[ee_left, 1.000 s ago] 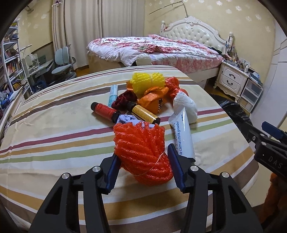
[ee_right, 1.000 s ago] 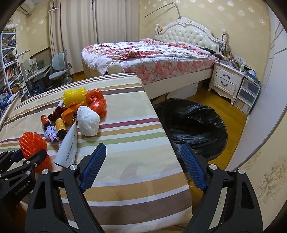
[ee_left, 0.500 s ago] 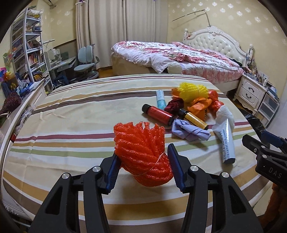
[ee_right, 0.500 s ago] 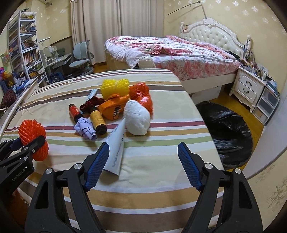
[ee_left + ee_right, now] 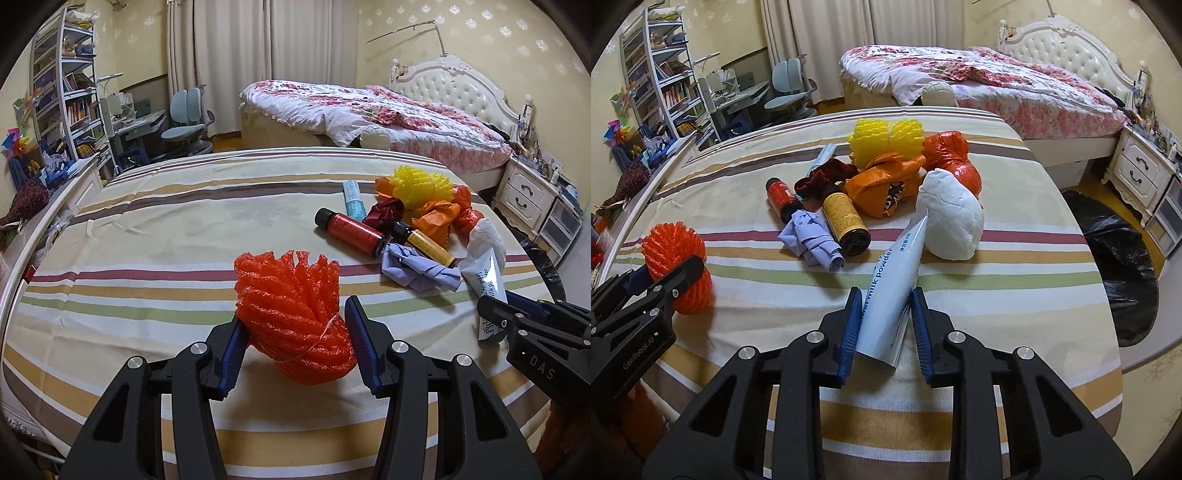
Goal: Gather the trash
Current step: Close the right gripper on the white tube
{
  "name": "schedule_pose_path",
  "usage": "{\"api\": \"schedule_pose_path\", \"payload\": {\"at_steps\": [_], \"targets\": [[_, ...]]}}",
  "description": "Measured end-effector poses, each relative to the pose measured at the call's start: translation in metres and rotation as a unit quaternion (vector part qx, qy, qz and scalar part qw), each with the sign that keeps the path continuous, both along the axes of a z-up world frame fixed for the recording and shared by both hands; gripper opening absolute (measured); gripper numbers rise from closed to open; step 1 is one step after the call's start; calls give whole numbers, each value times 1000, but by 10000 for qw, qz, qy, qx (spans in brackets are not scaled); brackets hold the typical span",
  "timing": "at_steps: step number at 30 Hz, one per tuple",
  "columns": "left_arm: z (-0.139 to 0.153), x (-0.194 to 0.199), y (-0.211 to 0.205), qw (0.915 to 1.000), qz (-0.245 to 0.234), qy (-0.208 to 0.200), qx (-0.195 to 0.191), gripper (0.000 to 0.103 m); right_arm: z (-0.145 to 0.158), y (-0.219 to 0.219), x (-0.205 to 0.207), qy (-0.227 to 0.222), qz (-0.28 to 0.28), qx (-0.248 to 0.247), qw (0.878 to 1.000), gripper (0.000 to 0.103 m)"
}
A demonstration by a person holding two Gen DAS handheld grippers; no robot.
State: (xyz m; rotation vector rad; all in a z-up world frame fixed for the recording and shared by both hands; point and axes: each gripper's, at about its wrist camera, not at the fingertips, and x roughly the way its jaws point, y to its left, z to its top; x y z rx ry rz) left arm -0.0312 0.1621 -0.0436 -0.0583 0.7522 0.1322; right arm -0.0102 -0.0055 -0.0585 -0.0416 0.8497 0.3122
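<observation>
Left hand-held gripper (image 5: 293, 336) clamps orange foam net (image 5: 291, 317). Right hand-held gripper (image 5: 884, 325) closing around white sachet (image 5: 888, 295), lower centre; firm grip unclear. Next probably: lift, carry to black trash bag (image 5: 1123, 273).

Both handheld grippers share one build: matte black plastic frames with triangular cut-outs, silver round screw heads at the joints, and blue ribbed pads lining the inner faces of the fingers. The left gripper (image 5: 293, 341) shows four screws across its forked arms; seen from the other camera, its side carries pale "GenRobot.AI" lettering. The right gripper (image 5: 884, 325) shows the same four screws, and its black body bears the letters "DAS" in the left wrist view. No skin or sleeve is visible.
</observation>
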Motion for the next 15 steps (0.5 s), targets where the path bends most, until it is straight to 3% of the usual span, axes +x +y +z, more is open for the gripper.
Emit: {"api": "schedule_pose_path", "payload": {"at_steps": [5, 15], "targets": [[6, -3, -1, 10000, -21, -73, -36, 51, 11, -3, -11, -202, 51, 48, 9998, 18], [30, -1, -30, 9987, -280, -413, -83, 51, 41, -36, -14, -790, -344, 151, 9962, 18]]}}
